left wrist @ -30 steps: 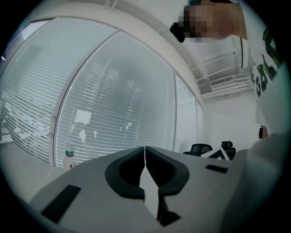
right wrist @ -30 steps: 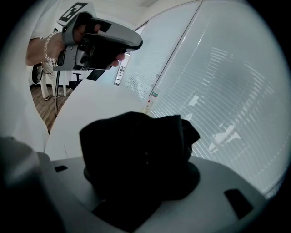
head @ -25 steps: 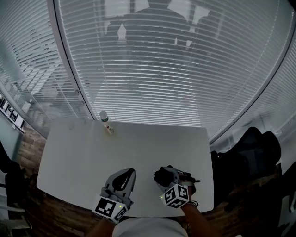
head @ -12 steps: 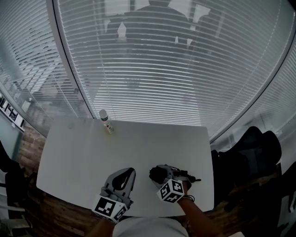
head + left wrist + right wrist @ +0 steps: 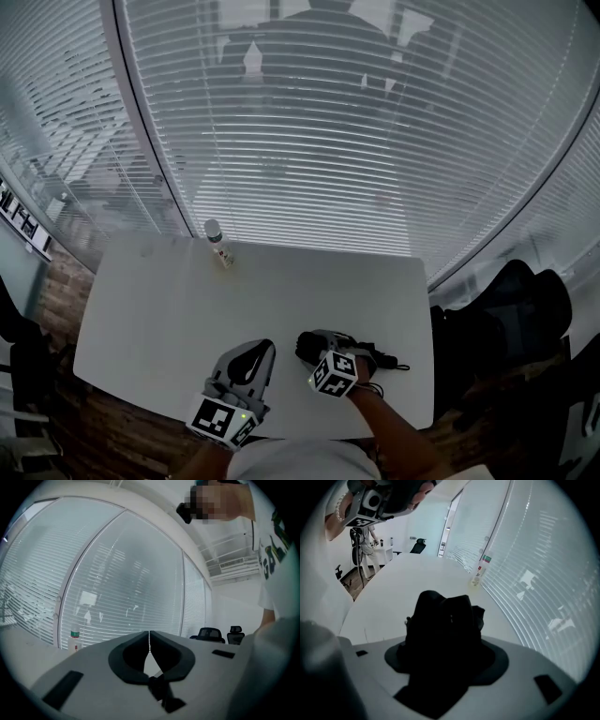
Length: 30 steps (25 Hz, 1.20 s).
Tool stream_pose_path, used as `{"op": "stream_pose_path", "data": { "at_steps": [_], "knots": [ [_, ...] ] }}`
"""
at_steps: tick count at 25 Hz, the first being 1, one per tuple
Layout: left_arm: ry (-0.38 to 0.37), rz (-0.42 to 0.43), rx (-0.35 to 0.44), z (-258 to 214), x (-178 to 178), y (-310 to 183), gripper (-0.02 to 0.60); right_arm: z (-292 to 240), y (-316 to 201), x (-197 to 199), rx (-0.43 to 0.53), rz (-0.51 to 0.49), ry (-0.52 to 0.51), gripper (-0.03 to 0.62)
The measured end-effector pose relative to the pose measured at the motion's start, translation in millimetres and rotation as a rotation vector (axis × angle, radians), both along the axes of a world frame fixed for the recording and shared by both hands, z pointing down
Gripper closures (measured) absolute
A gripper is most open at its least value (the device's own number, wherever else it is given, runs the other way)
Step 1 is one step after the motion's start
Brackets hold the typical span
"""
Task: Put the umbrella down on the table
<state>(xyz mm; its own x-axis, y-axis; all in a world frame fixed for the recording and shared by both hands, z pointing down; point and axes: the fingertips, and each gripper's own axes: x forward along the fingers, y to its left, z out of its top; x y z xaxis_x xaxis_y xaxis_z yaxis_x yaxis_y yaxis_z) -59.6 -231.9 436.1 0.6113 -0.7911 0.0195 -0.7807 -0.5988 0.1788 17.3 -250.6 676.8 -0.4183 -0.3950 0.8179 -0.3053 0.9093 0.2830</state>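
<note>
Holding umbrella at the table

Gripping the folded black umbrella (image 5: 443, 634) between my right gripper's (image 5: 319, 349) jaws, which are opening with their pads pressing its sides. It is sitting low over the white table (image 5: 281, 291), near the front right edge; I cannot tell whether it is touching. My left gripper (image 5: 149, 639) is resting alongside, jaws pressed together, gripping nothing. A small bottle (image 5: 217, 246) is standing at the far edge

A small bottle (image 5: 217, 246) stands upright before closed window blinds (image 5: 328, 159), a black office chair (image 5: 514, 305) well to its right.
</note>
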Motion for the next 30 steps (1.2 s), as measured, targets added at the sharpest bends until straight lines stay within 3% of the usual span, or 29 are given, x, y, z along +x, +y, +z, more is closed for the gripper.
{"op": "stream_pose_path", "data": {
  "at_steps": [22, 30],
  "knots": [
    [-0.004, -0.019, 0.001, 4.2, -3.9, 7.8, 0.563, 40.5, -5.8, -10.4, -0.120, -0.044, 0.044, 0.269],
    [-0.007, -0.026, 0.005, 2.8, -4.0, 10.3, 0.563, 23.5, -6.8, -8.2, -0.074, -0.019, 0.012, 0.232]
  ]
}}
